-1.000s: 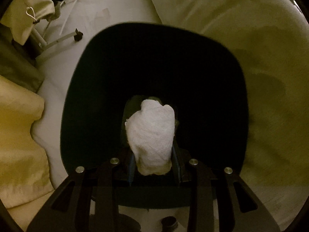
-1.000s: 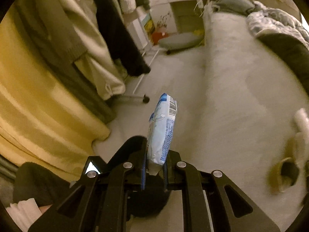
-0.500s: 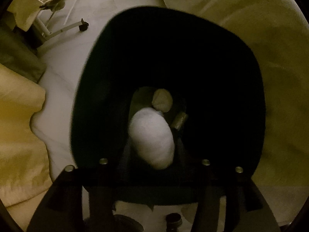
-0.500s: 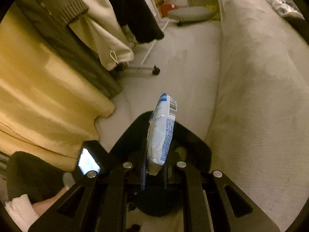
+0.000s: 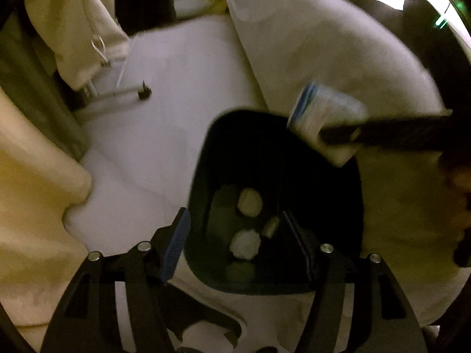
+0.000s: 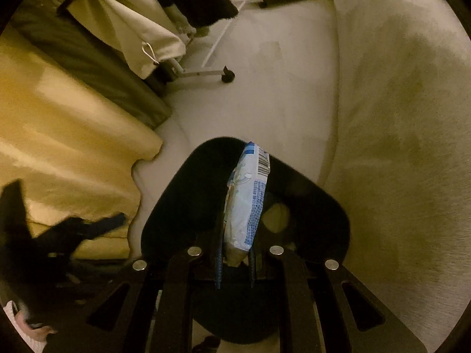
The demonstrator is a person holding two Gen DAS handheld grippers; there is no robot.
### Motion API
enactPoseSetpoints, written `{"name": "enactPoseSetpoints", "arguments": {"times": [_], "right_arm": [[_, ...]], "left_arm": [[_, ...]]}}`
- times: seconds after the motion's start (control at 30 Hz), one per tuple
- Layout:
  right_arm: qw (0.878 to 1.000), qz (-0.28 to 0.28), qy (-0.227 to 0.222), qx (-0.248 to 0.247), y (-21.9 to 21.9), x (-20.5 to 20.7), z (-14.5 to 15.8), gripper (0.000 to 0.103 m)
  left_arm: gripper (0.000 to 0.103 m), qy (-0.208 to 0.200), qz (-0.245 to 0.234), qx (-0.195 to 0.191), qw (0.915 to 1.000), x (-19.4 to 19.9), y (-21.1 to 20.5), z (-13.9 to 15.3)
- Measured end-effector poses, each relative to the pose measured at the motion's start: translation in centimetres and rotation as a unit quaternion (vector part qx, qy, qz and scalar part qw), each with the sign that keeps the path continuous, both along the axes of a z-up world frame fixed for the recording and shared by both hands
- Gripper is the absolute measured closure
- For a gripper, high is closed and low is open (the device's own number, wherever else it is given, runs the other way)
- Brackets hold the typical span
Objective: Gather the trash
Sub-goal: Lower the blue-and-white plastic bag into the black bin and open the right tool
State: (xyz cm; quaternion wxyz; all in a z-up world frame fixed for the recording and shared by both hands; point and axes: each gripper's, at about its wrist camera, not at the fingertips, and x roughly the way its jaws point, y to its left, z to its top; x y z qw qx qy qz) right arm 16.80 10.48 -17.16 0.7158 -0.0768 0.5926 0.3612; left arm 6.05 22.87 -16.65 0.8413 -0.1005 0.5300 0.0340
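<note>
Black trash bin (image 5: 203, 176) on pale floor (image 5: 164, 135), beside beige bed cover (image 5: 309, 44). Inside bin: white tissue wad (image 5: 245, 245), pale crumpled ball (image 5: 249, 202), small dull scrap (image 5: 270, 227) just beside them. Second ago wad sat clamped in left hand-held gripper (image 5: 235, 247); now wad lies on bin bottom, jaws opening, nothing between them. Right hand-held gripper (image 6: 235, 260) narrow, clamping blue-white snack wrapper (image 6: 247, 203) by lower end; wrapper now over bin mouth, earlier over floor away from bin.
</note>
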Motion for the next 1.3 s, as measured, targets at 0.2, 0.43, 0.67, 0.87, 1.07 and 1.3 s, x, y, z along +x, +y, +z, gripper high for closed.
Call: {"name": "enactPoseSetpoints", "arguments": {"times": [0.2, 0.43, 0.67, 0.87, 1.07, 1.3], "right_arm": [[1.000, -0.008, 0.019, -0.010, 1.0, -0.1, -1.9, 0.090], [0.999, -0.006, 0.034, -0.030, 2.2, -0.6, -4.8, 0.089], [0.998, -0.004, 0.045, -0.048, 2.3, -0.6, -7.2, 0.089], [0.996, -0.001, 0.047, -0.077, 2.5, -0.6, -9.3, 0.089], [0.993, 0.014, 0.043, -0.107, 2.5, -0.9, -10.9, 0.089], [0.990, 0.037, 0.038, -0.128, 2.9, -1.9, -11.6, 0.087]], "left_arm": [[0.045, -0.050, 0.010, 0.012, 0.9986, -0.7, 0.5, 3.9], [0.052, -0.106, -0.001, 0.023, 0.9941, -1.9, 0.5, 7.4], [0.054, -0.147, -0.007, 0.014, 0.9891, -2.3, 0.4, 10.3], [0.056, -0.168, -0.011, 0.022, 0.9856, -2.2, -0.2, 12.5], [0.056, -0.185, -0.014, 0.014, 0.9825, -2.5, -0.6, 14.3], [0.056, -0.201, -0.011, 0.004, 0.9796, -2.8, -0.5, 15.9]]}}
